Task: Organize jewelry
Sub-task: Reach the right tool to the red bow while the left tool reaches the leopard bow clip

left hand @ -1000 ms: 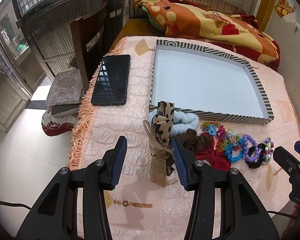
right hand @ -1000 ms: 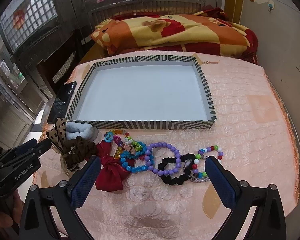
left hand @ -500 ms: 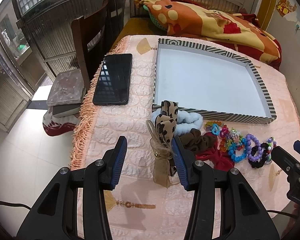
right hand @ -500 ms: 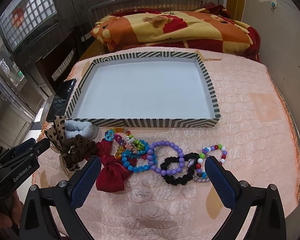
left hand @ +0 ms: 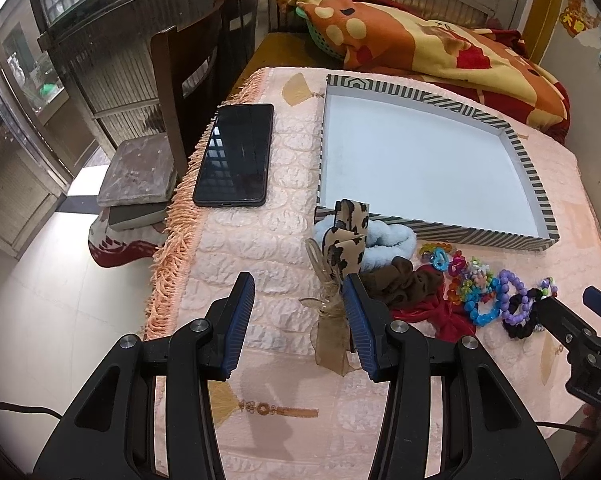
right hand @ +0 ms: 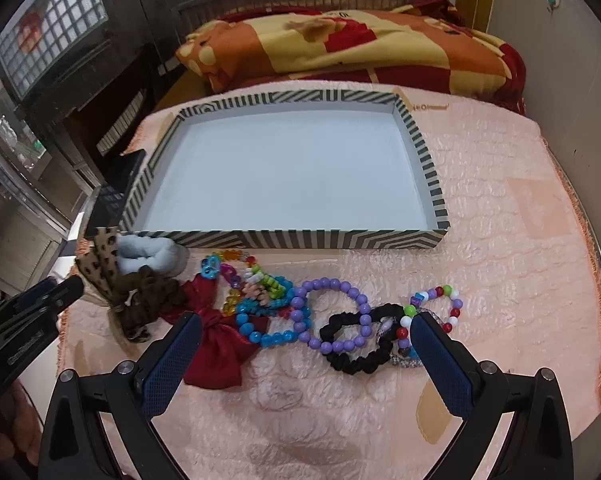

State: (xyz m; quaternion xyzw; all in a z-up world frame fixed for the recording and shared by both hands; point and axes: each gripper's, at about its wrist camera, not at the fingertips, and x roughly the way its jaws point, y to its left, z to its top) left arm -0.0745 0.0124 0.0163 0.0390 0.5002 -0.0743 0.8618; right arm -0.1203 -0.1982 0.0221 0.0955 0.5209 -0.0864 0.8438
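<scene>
Broadly, the surface (right hand: pixel 500 248) under its pink quilted cloth is carrying everything, and the striped tray (right hand: pixel 300 239) is sitting toward its far edge, holding nothing yet, presumably waiting as the place to gather the pieces. A black phone (left hand: pixel 234 156) is lying along the left edge, apart from the work. Along the tray's near wall the jewelry is lying in a loose row: a red bow (right hand: pixel 220 344), a leopard-print bow (left hand: pixel 346 240) over a pale blue scrunchie (left hand: pixel 392 240), a brown scrunchie (left hand: pixel 404 284), a purple bead bracelet (right hand: pixel 332 312), a black scrunchie (right hand: pixel 356 340) and small coloured bead bracelets (right hand: pixel 436 304).

The left gripper (left hand: pixel 296 324) is hovering near the leopard bow with fingers apart, gripping nothing. The right gripper (right hand: pixel 304 360) is hanging over the bracelets, fingers spread wide, likely lining up a first pick.
</scene>
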